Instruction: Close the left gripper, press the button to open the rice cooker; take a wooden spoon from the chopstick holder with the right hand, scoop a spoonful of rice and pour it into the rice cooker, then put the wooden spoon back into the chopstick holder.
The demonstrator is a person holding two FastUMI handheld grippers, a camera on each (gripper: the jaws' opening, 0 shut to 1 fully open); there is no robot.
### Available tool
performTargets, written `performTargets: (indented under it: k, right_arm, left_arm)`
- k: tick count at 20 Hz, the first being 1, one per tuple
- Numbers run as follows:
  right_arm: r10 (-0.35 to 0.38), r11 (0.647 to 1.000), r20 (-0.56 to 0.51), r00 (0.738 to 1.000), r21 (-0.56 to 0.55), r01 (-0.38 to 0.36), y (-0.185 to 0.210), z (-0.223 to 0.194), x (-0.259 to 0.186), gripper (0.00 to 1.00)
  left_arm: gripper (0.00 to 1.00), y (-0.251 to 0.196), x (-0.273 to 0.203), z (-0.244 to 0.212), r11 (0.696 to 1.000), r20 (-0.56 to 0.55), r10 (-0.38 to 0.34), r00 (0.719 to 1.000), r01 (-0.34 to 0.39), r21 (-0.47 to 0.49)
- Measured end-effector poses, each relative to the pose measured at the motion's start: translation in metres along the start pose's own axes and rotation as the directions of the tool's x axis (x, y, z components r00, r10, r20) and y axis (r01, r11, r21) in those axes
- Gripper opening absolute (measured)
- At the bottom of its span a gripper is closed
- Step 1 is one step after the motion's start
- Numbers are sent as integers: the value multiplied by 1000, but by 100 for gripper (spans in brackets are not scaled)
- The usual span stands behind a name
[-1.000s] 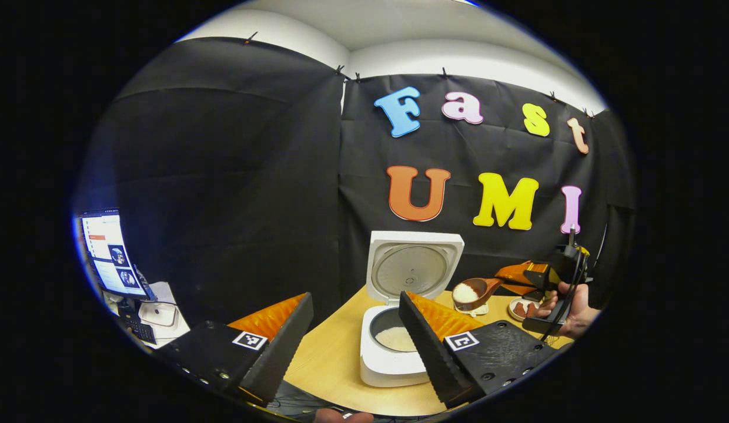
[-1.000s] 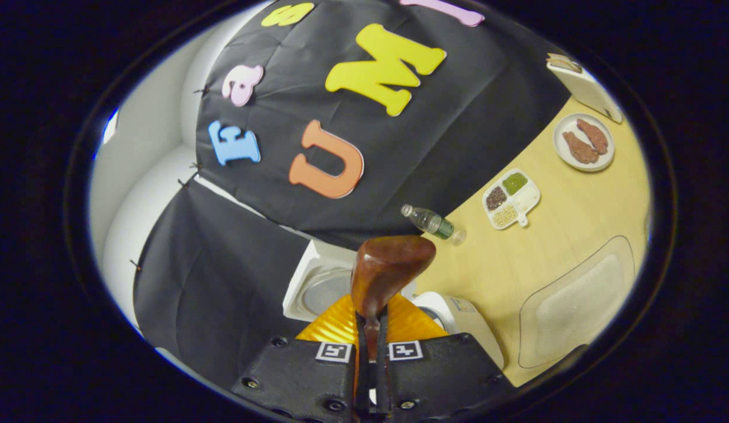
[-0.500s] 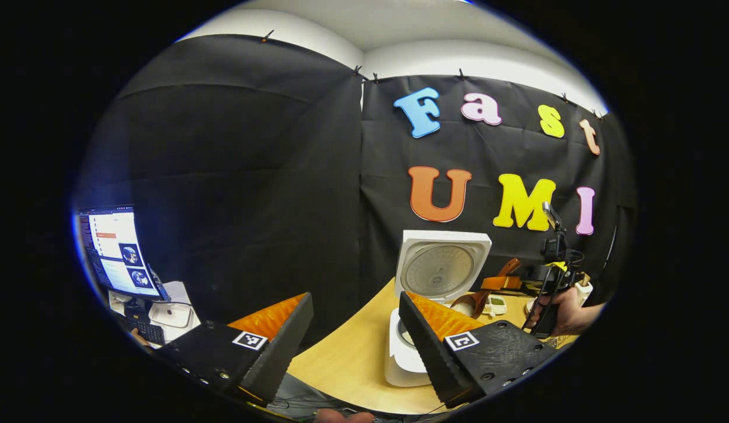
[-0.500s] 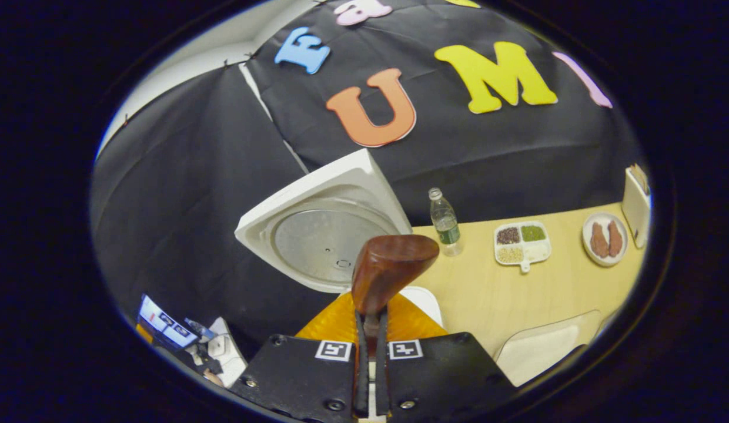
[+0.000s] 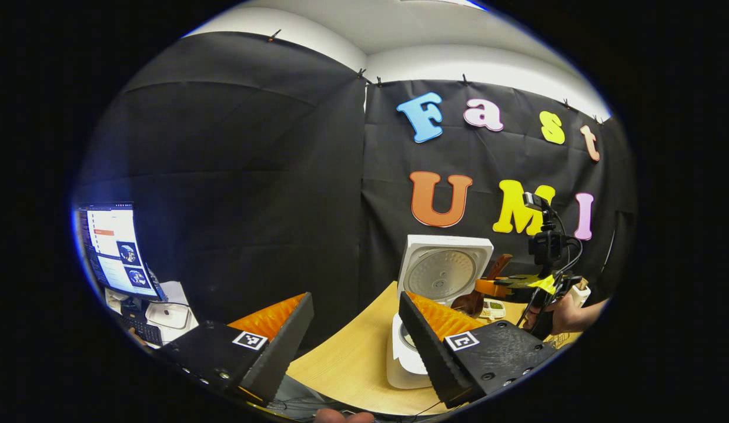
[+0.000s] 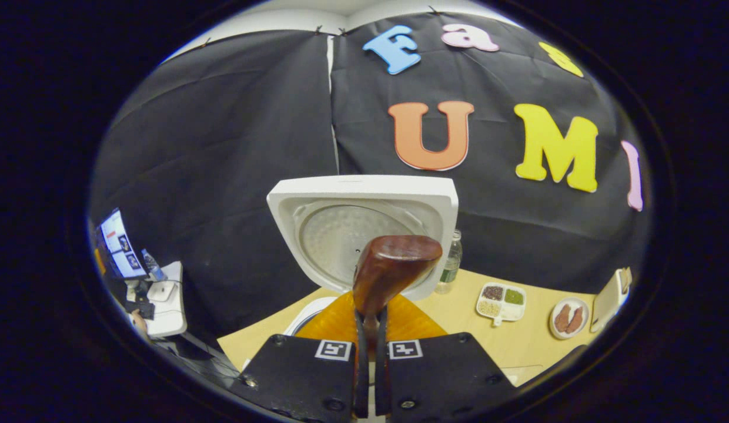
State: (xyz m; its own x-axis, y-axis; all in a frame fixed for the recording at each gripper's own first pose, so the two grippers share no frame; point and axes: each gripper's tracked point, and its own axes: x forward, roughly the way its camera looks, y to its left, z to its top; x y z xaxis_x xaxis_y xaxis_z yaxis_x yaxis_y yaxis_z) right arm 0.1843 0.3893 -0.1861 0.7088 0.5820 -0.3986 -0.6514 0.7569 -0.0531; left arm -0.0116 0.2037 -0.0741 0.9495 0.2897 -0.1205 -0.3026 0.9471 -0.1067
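Observation:
The white rice cooker (image 5: 407,359) stands on the wooden table with its lid (image 5: 444,271) raised; my own finger hides most of the pot. My left gripper (image 5: 353,346) is open and holds nothing, near the table's front edge, short of the cooker. Farther right, a hand (image 5: 567,314) holds my right gripper (image 5: 498,288), shut on the wooden spoon (image 5: 473,302), whose bowl hangs by the cooker's right side. In the right gripper view, the right gripper (image 6: 370,346) clamps the spoon (image 6: 394,264) by its handle before the open lid (image 6: 364,226); no rice shows on it. The white chopstick holder (image 6: 608,299) stands far right.
Behind the cooker stand a water bottle (image 6: 451,264), a compartment dish of grains (image 6: 501,301) and a plate with brown pieces (image 6: 567,318). A monitor (image 5: 114,252) and desk clutter sit off the table's left side.
A second ago the spoon carried white rice beside the cooker; now no rice shows on it. The right gripper rolled back to level. The cooker slid right in the left gripper view.

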Motion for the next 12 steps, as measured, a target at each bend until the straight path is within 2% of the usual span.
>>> performTargets:
  k: [5, 7, 9, 12]
  right_arm:
    - [-25, 983, 30, 999, -180, 30, 14, 10, -6, 10]
    - [-33, 972, 31, 999, -233, 40, 17, 10, -6, 10]
    - [-42, 961, 21, 999, -272, 46, 18, 10, -5, 10]
    - [-76, 948, 38, 996, -308, 84, 16, 16, -8, 10]
  left_arm:
    - [94, -7, 6, 0, 999, 11, -40, 999, 40, 21]
    - [94, -14, 6, -2, 996, 15, -86, 996, 86, 10]
    - [94, -23, 6, -3, 989, 28, -147, 989, 146, 18]
    - [94, -21, 14, -8, 983, 39, -177, 983, 175, 60]
